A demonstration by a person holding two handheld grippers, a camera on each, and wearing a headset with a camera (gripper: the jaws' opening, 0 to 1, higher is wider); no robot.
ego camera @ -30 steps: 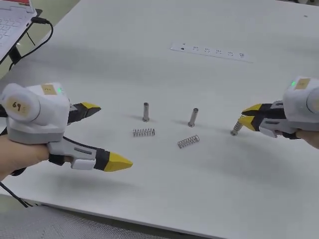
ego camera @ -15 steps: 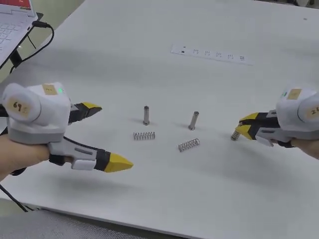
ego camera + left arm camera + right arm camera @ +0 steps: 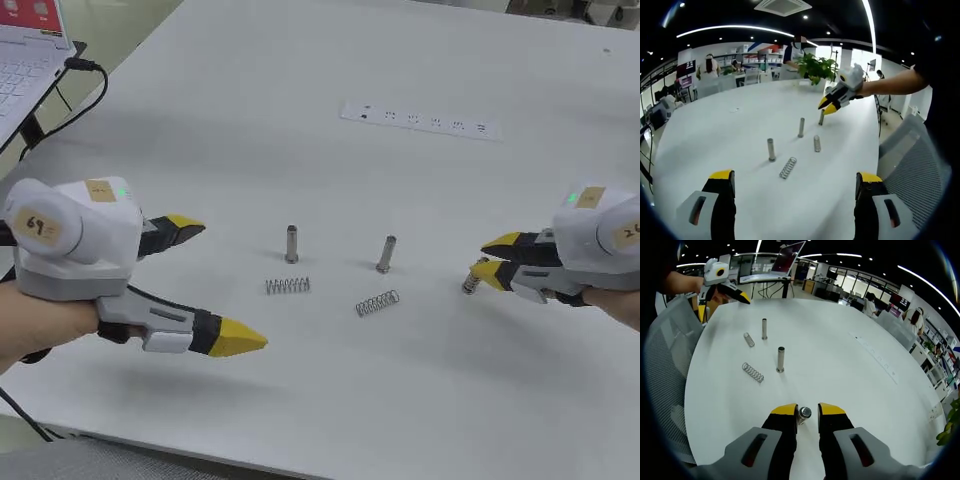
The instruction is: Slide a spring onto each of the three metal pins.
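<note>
Jaws stand wide apart and empty on the left gripper (image 3: 230,283), which hovers low over the white table (image 3: 300,120). Those of the right gripper (image 3: 482,260) are only narrowly apart, flanking the top of the third pin (image 3: 471,281) on the person's right. That pin seems to carry a spring already and looks tilted. The left pin (image 3: 291,243) and middle pin (image 3: 386,254) stand bare and upright, well apart from both grippers. Just in front of them the left spring (image 3: 287,286) and right spring (image 3: 377,303) lie flat on the table.

The nearest risk, I judge, is the right jaws brushing the third pin as they draw off; it stands free and could topple. Later, a spring pinched too hard may flick away, or a bare pin may tip when a spring is pushed on off-centre.

In the right gripper view a gap shows beside the pin's top, so nothing looks clamped. From the head view the yellow tips hide that. The left gripper view hints at coils on that pin.
</note>
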